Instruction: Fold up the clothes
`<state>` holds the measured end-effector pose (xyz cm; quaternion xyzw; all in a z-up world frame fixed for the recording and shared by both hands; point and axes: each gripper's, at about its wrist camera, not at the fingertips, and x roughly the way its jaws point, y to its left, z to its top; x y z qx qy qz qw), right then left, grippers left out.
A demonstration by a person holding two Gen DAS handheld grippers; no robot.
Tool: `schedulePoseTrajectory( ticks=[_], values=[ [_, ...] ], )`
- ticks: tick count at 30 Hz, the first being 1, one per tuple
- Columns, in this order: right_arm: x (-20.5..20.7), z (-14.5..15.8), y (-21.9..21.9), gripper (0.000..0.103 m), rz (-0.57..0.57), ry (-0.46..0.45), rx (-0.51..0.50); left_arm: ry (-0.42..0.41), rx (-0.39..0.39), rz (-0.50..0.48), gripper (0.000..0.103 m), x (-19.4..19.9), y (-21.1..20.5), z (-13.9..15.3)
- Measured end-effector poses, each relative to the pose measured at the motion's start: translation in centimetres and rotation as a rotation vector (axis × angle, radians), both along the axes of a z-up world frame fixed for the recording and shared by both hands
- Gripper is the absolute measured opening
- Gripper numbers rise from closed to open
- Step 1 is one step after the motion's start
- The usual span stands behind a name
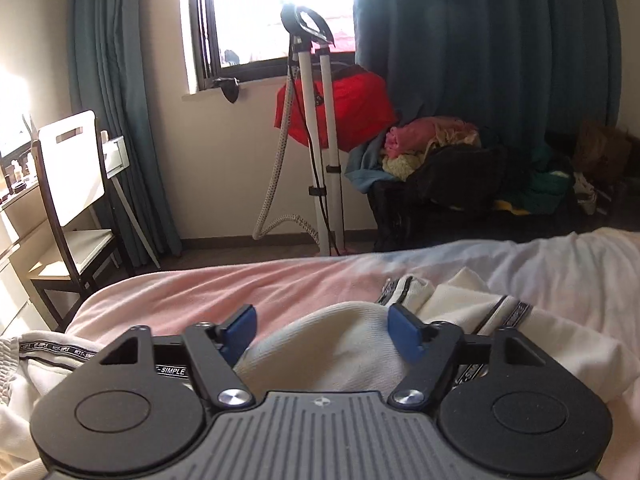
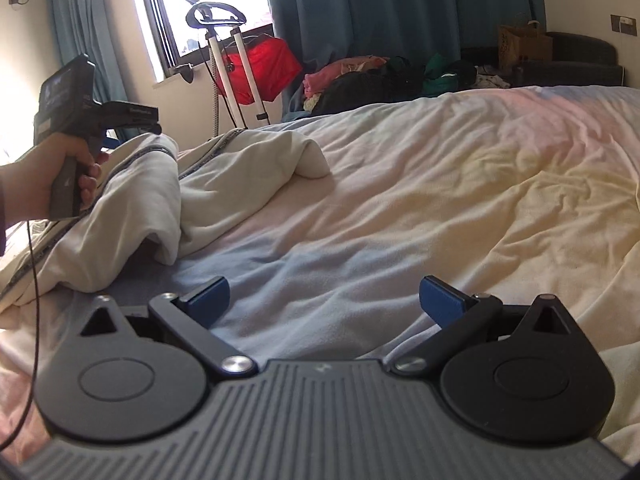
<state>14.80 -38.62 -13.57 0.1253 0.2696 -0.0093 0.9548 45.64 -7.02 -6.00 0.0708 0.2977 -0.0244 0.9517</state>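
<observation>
A cream-white garment (image 1: 328,344) with black-and-white lettered trim lies crumpled on the bed. My left gripper (image 1: 322,330) is open, its blue pads either side of a raised hump of that cloth. In the right wrist view the same garment (image 2: 160,200) is heaped at the left, and a hand holds the left gripper's handle (image 2: 68,168) over it; its fingers are hidden there. My right gripper (image 2: 324,300) is open, low over bare bedsheet (image 2: 440,184), well to the right of the garment, with nothing between its fingers.
The bed's far edge (image 1: 280,268) drops to the floor. Beyond stand a garment steamer on white poles (image 1: 320,140), a red bag (image 1: 352,104), a pile of clothes (image 1: 440,152) and teal curtains (image 1: 480,40). A white chair (image 1: 72,184) stands at the left.
</observation>
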Motion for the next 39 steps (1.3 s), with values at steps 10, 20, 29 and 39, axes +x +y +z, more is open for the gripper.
schedulePoseTrajectory(
  ticks=[10,20,29,39],
  values=[
    [-2.1,1.8,0.6,0.103,-0.044,-0.041,-0.126,-0.108,-0.057,-0.144,0.008,-15.0,1.5,4.6],
    [-7.7,4.4,1.4,0.103,-0.001,-0.105,-0.021,0.111,-0.174,-0.198,0.007,-34.4,6.3,-1.5],
    [-10.4,3.0,2.7,0.103,0.033,-0.136,0.065,-0.102,-0.182,-0.207,0.022,-37.9,5.6,3.3],
    [-10.8,2.8,4.6,0.103,0.042,-0.114,-0.001,-0.253,-0.302,-0.155,0.088,-39.6,6.0,7.3]
  ],
)
